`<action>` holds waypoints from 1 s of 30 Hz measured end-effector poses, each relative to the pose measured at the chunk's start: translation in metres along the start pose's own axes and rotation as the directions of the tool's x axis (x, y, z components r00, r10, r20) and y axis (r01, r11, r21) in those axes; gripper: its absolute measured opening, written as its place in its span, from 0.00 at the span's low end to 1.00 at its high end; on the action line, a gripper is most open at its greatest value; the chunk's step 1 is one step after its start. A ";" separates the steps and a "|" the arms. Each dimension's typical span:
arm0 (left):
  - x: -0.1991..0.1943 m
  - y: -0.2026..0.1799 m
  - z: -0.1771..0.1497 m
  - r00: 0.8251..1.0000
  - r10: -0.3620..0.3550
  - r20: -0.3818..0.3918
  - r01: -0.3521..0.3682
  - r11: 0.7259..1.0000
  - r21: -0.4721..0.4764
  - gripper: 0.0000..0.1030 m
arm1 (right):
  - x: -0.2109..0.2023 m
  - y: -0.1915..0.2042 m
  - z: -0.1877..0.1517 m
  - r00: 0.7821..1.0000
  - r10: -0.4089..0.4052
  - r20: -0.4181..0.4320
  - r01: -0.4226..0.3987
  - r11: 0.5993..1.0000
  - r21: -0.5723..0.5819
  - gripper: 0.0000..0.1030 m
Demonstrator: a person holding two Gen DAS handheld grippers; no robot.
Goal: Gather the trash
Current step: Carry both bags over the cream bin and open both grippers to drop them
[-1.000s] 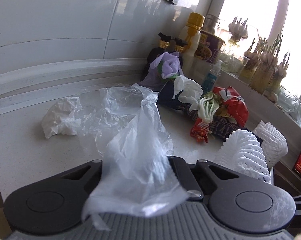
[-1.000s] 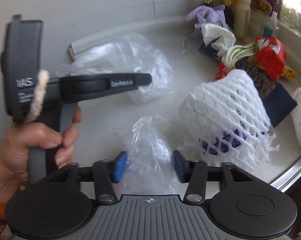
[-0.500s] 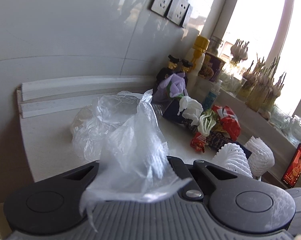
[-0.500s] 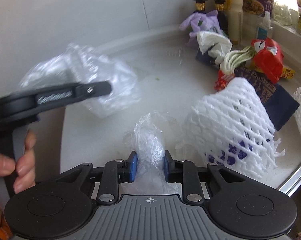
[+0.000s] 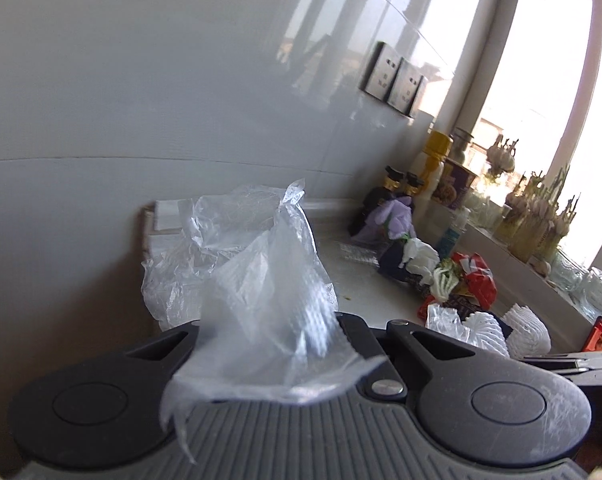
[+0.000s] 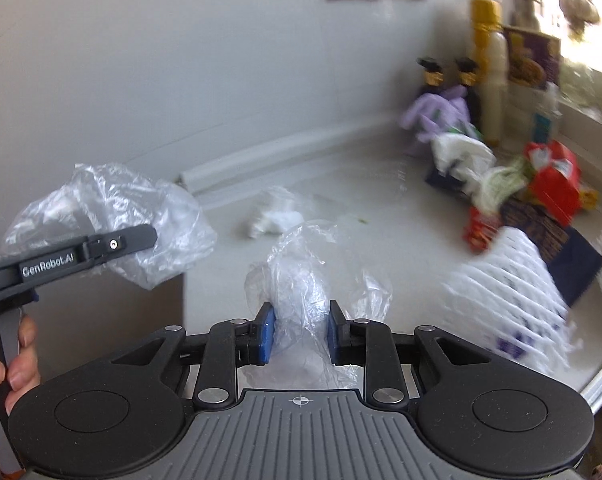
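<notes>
Left hand-held gripper (image 6: 141, 238) has lifted its clear plastic bag (image 5: 261, 280) off the desk (image 6: 341, 200), jaws clamped on it. Right hand-held gripper (image 6: 299, 330) just closed, now pinching a crumpled plastic wrap (image 6: 301, 280). White tissue (image 6: 273, 218) on desk at 12 o'clock.
</notes>
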State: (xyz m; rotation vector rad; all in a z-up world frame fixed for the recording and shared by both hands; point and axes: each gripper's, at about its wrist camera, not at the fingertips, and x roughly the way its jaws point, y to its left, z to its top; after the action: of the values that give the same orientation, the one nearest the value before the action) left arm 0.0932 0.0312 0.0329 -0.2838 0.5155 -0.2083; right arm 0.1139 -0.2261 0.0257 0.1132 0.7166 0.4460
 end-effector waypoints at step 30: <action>0.058 0.150 -0.125 0.899 0.358 -0.252 -0.413 0.884 -0.218 0.03 | 0.189 0.174 -0.008 0.958 0.221 -0.184 -0.263 0.931 -0.254 0.27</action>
State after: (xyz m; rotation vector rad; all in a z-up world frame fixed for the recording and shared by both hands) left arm 0.0970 0.1301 -0.1448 -0.4170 0.7968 0.2298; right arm 0.1728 0.0122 -0.0516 -0.0984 0.7863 0.7954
